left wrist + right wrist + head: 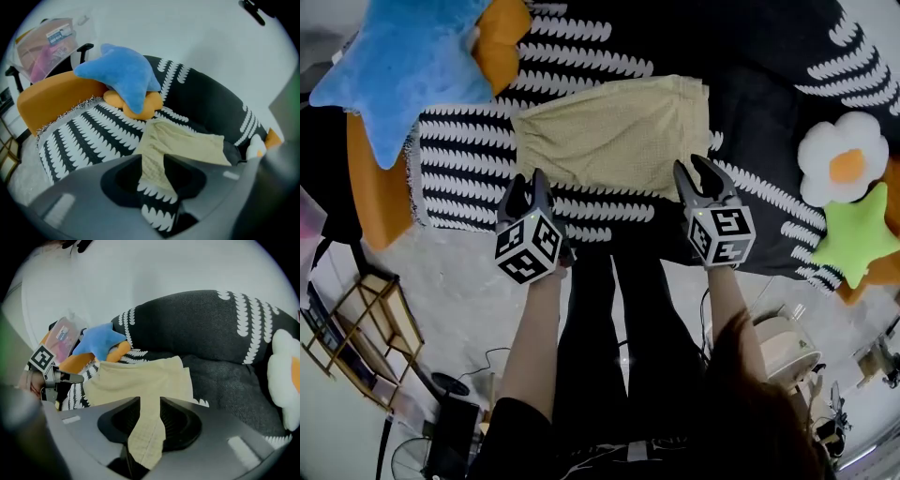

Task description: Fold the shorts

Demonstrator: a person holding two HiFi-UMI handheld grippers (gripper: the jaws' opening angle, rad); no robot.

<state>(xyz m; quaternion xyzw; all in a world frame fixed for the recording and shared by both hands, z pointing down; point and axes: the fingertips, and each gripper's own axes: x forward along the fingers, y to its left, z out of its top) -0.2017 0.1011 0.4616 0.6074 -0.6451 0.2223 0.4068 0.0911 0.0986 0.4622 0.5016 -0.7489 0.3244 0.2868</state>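
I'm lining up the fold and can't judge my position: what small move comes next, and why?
Probably ease the left gripper forward onto the near left corner of the shorts. Both grippers stand open; the right gripper sits at the near right corner, but the left one's tips are short, over the blanket.

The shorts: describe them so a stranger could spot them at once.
Find the big black throw with rows of white leaves. The shorts lie flat in its middle, right of the blue star cushion in the head view. They are the only plain pale yellow cloth; everything nearby is patterned or plush.
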